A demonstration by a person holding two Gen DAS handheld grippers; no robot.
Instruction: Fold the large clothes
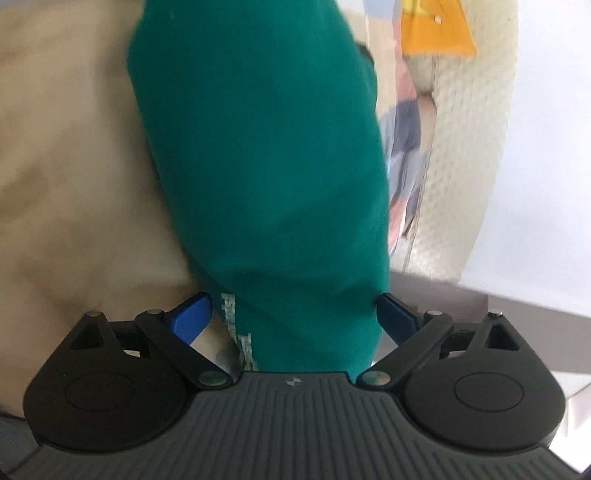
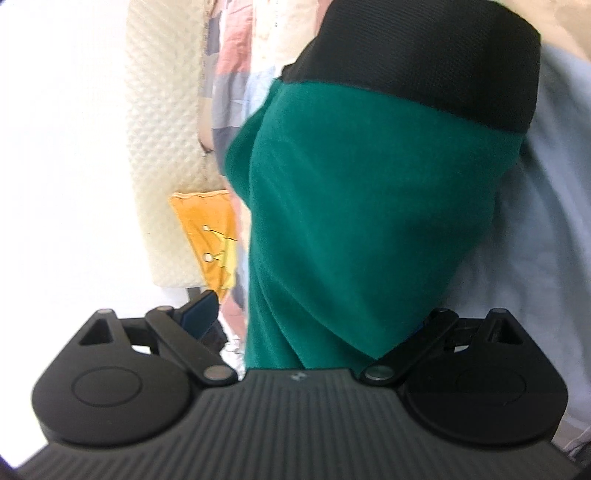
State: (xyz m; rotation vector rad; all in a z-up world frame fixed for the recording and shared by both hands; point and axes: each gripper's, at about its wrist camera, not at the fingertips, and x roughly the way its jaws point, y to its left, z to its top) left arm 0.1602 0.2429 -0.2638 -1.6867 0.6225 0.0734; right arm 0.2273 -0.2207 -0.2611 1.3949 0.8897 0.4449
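A dark green garment runs lengthwise away from my left gripper and lies between its jaws, which stand wide apart. Its right blue pad touches the cloth's edge. The left pad is clear of it, with a white label showing in the gap. In the right wrist view the same green garment drapes between the wide jaws of my right gripper. Its left finger is free of the cloth. The right fingertip is hidden behind the fabric. A black garment lies across the green one's far end.
Beige fabric fills the left of the left wrist view. A cream textured cloth, an orange piece and a patchwork cloth lie beside the green garment. Pale blue fabric spreads at the right.
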